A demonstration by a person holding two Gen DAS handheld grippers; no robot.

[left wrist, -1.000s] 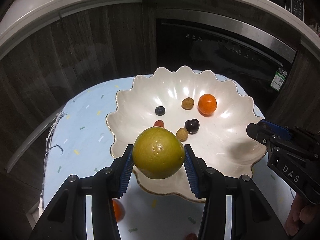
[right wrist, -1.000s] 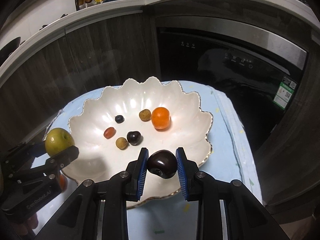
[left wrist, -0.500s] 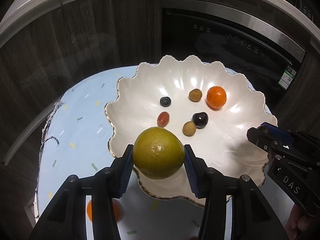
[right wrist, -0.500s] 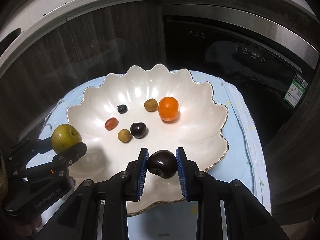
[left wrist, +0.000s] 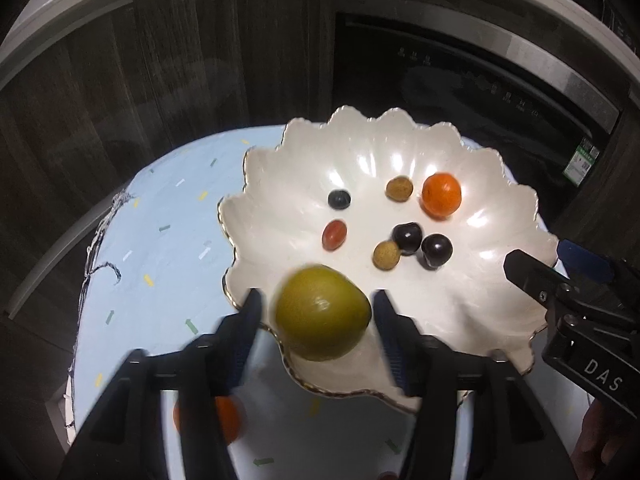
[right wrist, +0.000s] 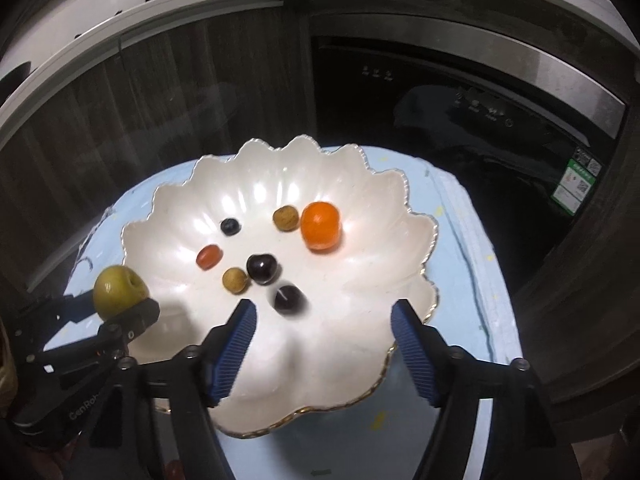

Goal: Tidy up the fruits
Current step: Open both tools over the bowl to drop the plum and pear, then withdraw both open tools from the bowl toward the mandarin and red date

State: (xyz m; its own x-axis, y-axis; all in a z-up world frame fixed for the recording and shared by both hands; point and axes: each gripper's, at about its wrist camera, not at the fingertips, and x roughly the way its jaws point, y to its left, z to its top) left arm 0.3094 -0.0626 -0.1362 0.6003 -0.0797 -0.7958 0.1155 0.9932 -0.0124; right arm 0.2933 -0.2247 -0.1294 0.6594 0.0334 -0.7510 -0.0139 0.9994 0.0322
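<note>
A white scalloped bowl (left wrist: 288,184) with a gold rim stands on a light blue cloth. My left gripper (left wrist: 318,320) hovers over its near rim with jaws opening. The yellow-green fruit (left wrist: 322,312) sits blurred between the pads, and a gap shows on its left side. My right gripper (right wrist: 323,312) is over the bowl's near side, its jaws opening wide. A dark round fruit (right wrist: 287,299) lies blurred just ahead of them, free of the pads. In the bowl lie a mandarin (right wrist: 320,225), a blueberry (right wrist: 229,226), a red tomato (right wrist: 209,257), two brown longans and another dark cherry (right wrist: 261,268).
The blue cloth (left wrist: 160,248) covers a small round table with bare room left of the bowl. An orange fruit (left wrist: 224,420) lies on the cloth under my left gripper. Dark cabinets and a black appliance (right wrist: 460,120) stand close behind. A hand (left wrist: 600,452) shows at bottom right.
Both grippers opened. The dark fruit left the right gripper's pads and dropped into the bowl. The left pads drew away from the yellow-green fruit, which now looks blurred.
</note>
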